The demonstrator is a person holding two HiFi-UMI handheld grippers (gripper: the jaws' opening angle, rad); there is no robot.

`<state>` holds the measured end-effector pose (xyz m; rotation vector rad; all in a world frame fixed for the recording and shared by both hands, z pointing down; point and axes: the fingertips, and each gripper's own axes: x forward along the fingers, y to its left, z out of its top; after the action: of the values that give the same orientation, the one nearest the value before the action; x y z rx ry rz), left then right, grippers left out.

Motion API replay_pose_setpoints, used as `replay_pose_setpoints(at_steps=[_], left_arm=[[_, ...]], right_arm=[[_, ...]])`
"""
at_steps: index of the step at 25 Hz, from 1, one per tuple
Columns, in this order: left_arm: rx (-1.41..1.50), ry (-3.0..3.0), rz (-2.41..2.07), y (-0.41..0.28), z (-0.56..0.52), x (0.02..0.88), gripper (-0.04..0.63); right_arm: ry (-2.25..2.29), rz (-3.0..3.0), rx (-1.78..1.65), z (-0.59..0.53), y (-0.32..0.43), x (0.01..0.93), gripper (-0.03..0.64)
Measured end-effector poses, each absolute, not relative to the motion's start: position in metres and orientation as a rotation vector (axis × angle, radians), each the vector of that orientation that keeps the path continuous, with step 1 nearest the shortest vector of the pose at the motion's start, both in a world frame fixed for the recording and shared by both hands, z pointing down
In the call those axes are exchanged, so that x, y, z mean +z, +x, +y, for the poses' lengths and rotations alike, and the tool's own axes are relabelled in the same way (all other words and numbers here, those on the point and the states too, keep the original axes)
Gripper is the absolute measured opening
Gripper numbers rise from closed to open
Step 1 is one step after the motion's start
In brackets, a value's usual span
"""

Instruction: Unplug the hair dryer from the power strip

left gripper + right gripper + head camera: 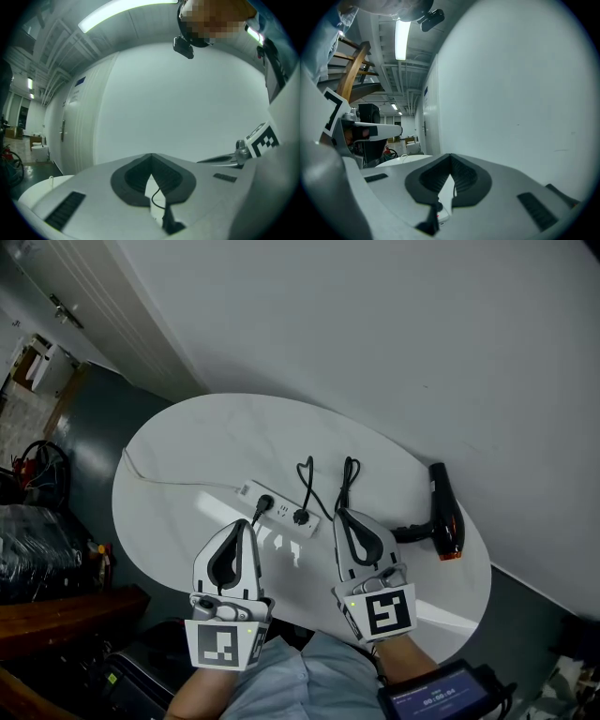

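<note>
Grip choice comes first: left gripper (246, 525) and right gripper (343, 516) both have jaws together, empty. Power strip (282, 511) lies just beyond their fingertips, hair dryer (446, 521) right of them. Pin the strip, open, pull its plug (302, 517) straight.

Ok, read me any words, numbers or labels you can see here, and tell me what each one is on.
Nothing can be read for certain.
Screen at the head view's bottom edge: light digits on blue, too blurred to read.
Blue sign on the wall: too small to read.
Marker cubes: square patterns only, no words.
Power strip, hair dryer: no print visible.
</note>
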<state>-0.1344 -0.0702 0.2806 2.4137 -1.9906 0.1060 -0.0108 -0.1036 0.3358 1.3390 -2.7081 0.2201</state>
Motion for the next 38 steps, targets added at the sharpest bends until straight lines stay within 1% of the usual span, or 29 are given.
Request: replay_pose_setpoints(at_steps=[12,23,30,38], left_arm=[[0.129,2.361,-1.913,-0.146,-0.093,0.318,-0.003],[0.172,2.285,-1.845,-0.15,-0.096,0.364,-0.003],[0.189,2.257,-1.829,-0.155,-0.091,0.379,-0.003],[0.191,2.253,-1.827,-0.16,-0.09,0.38,-0.003]], right_arm=[[1.343,-2.674,0.295,-0.123,-0.03,0.371,-0.003],[1.329,-2.582,0.394,-0.11,-0.039,0.439,-0.003],[1.308,-2.639,0.387,-0.098,-0.058,0.443,-0.003],[1.301,-2.629,0.396,-0.098,-0.06,0.445,-0.003]])
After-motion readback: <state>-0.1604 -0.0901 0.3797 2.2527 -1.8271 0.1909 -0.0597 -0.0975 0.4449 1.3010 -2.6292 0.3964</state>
